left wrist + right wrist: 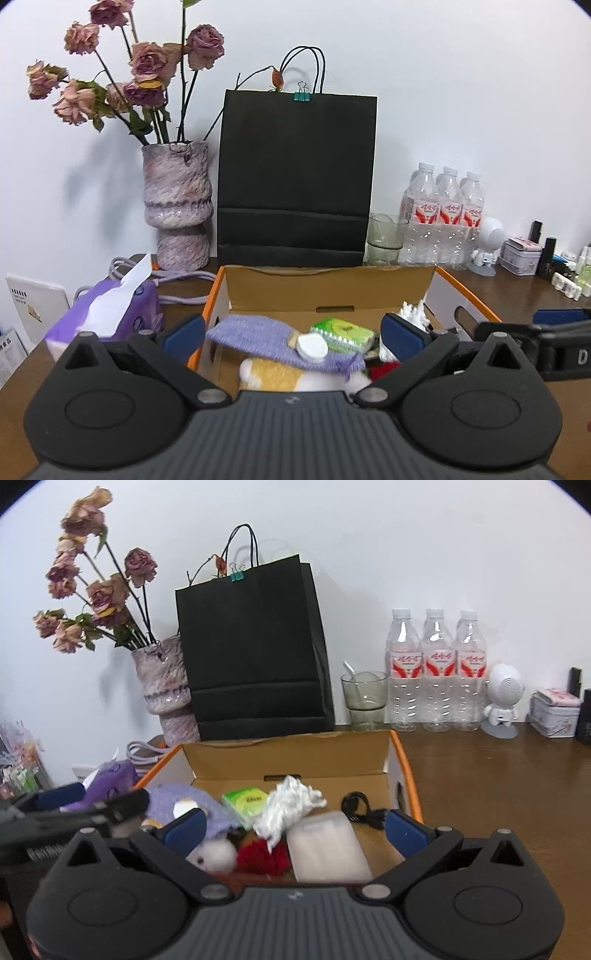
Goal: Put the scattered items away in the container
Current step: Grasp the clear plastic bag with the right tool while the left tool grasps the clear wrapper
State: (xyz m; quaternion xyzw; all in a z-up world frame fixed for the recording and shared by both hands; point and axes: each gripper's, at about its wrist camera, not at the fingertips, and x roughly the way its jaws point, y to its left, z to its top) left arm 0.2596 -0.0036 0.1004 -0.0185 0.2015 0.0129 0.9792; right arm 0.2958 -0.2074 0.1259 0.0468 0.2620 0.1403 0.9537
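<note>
An open cardboard box [332, 288] with orange edges sits in front of me, also seen as the box [288, 757] in the right wrist view. Inside lie a purple knitted pouch [258, 336], a white round disc [312, 346], a green packet [343, 334], a yellow and white plush [273, 374], white crumpled material [291, 805], a red fuzzy item [264, 856], a translucent white pack [327, 845] and a black cable [356, 806]. My left gripper [293, 336] hangs open over the box's near left. My right gripper [295, 829] is open over its near right, holding nothing.
Behind the box stand a black paper bag [295, 177], a vase of dried roses [177, 206], a glass cup [364, 698] and three water bottles [436, 672]. A purple tissue pack [107, 314] lies left. A white figurine [502, 698] and tin [554, 716] stand right on the brown table [498, 775].
</note>
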